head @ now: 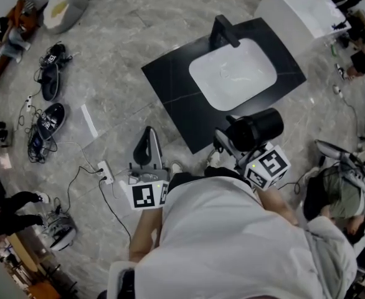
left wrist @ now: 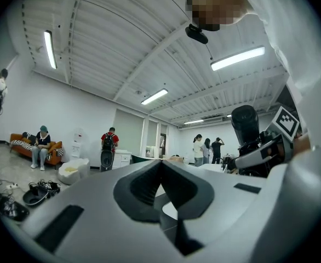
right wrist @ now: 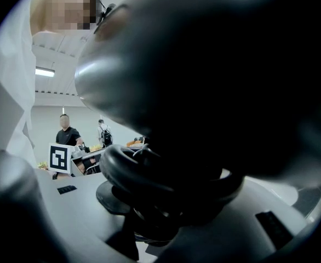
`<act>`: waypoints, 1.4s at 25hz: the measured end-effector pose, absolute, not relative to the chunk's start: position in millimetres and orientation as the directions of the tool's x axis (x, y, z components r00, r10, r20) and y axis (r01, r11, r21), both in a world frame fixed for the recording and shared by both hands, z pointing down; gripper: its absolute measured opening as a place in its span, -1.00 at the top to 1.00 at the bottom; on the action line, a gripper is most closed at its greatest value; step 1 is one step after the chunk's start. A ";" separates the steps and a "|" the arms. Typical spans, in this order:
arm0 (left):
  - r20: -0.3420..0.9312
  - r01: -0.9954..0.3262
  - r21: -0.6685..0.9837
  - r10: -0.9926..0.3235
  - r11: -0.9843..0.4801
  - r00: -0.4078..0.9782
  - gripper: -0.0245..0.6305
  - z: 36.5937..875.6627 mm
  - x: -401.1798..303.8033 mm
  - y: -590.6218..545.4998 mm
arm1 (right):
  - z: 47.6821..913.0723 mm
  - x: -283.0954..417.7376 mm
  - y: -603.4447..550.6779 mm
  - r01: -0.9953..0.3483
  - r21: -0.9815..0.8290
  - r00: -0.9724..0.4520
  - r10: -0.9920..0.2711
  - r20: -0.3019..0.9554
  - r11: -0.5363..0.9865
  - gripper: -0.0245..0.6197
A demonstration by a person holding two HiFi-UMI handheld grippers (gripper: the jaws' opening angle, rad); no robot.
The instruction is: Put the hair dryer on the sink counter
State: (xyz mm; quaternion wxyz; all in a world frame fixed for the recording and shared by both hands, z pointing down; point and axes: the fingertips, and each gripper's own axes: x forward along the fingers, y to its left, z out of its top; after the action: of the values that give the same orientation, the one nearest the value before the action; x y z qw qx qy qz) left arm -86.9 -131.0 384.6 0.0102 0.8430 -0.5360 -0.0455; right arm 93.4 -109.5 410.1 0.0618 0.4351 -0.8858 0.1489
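The left gripper (head: 148,137) is hanging empty, jaws together, off the sink counter's (head: 170,83) near-left edge. The right gripper (head: 227,142) is clamping the hair dryer (head: 256,129), holding its barrel crosswise by the counter's near corner; the counter top is lying just ahead.

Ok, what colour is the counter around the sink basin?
Black counter, with a white basin set in it; the head view shows it best.

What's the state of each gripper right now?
Left gripper: tongs closed, nothing between them.
Right gripper: tongs closed on the black plastic hair dryer.
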 end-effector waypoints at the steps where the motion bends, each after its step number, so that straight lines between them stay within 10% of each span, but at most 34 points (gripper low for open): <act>1: -0.063 -0.904 0.061 -0.905 -0.424 0.420 0.92 385.0 -83.9 -130.5 | 411.3 95.5 -111.4 -0.786 -0.211 -0.618 -0.749 0.241 0.581 0.31; 35: -0.033 -0.933 0.078 -0.936 -0.351 0.349 0.92 392.2 -99.9 -120.0 | 470.3 78.1 -162.6 -0.716 -0.283 -0.697 -0.626 0.350 0.638 0.31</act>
State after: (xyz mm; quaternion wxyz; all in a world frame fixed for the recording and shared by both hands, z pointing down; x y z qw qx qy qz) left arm -99.9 -120.0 392.2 0.0226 0.8211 -0.5692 -0.0359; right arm 78.1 -162.6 470.3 0.1103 0.3735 -0.8984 0.2032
